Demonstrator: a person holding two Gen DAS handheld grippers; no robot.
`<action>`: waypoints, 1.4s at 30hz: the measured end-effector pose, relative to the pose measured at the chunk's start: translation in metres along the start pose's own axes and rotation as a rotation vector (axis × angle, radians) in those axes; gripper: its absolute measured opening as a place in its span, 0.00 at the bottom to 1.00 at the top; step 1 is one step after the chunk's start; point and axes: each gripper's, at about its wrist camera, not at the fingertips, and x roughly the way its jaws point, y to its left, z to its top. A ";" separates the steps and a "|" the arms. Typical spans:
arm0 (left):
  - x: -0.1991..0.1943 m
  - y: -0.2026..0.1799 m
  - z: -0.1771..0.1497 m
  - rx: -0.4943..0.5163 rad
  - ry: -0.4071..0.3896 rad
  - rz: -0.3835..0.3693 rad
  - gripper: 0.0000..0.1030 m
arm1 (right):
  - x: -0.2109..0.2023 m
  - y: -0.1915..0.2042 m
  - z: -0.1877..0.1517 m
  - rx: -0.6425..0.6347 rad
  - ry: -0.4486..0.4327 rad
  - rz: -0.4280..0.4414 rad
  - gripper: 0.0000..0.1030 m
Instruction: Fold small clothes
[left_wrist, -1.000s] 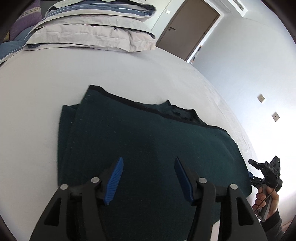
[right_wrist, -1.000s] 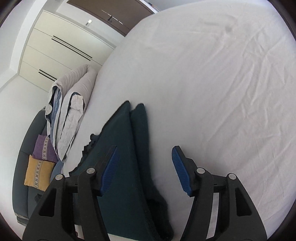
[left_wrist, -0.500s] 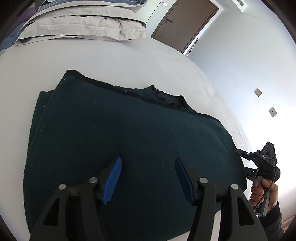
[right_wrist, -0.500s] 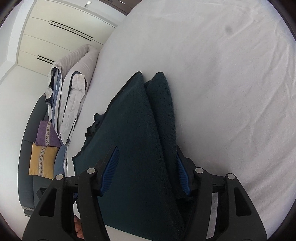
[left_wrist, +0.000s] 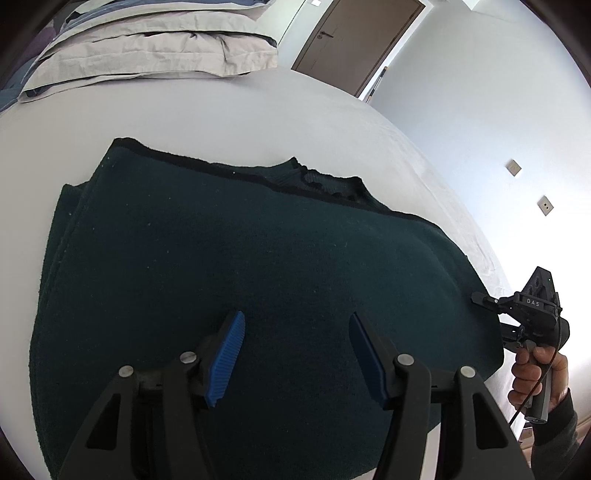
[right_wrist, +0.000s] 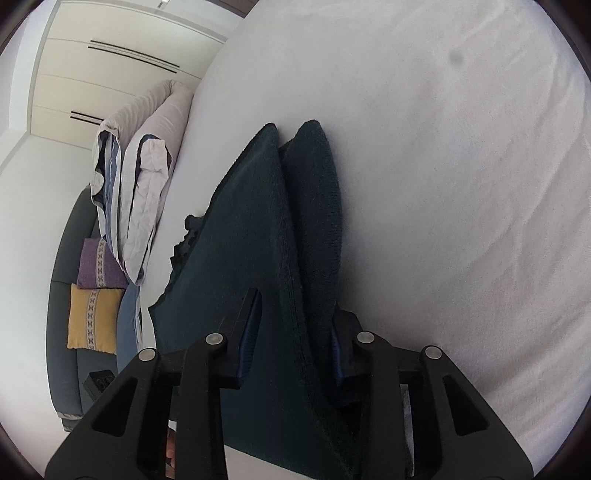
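A dark green sweater (left_wrist: 258, 277) lies folded flat on the white bed (left_wrist: 221, 107). My left gripper (left_wrist: 296, 316) hovers open over its near part, blue pads apart with nothing between them. At the sweater's right edge is my right gripper (left_wrist: 489, 312), held by a hand (left_wrist: 532, 373). In the right wrist view the folded layers of the sweater (right_wrist: 266, 221) fill the gap of the right gripper (right_wrist: 295, 306). Its jaws are closing, with one finger over the cloth and the other under it. The pads touch the fabric on both sides.
Stacked grey and blue pillows (left_wrist: 147, 48) lie at the head of the bed, with a brown door (left_wrist: 354, 40) behind. A sofa with a yellow cushion (right_wrist: 92, 321) and a purple cushion (right_wrist: 98, 264) stands beside the bed. Bare sheet (right_wrist: 443, 184) stretches beyond the sweater.
My right gripper has slid onto the sweater's edge and its jaws have narrowed around the folded layers. My left gripper has come closer over the sweater and stayed open.
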 end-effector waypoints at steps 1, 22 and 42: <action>0.001 0.000 0.001 0.002 0.005 0.000 0.60 | -0.001 0.004 -0.002 -0.022 0.009 -0.016 0.29; 0.006 0.014 0.009 -0.060 0.051 -0.056 0.57 | -0.008 0.007 -0.004 -0.080 -0.008 -0.107 0.11; -0.020 0.062 0.024 -0.356 0.044 -0.396 0.68 | 0.092 0.224 -0.112 -0.686 0.188 -0.183 0.11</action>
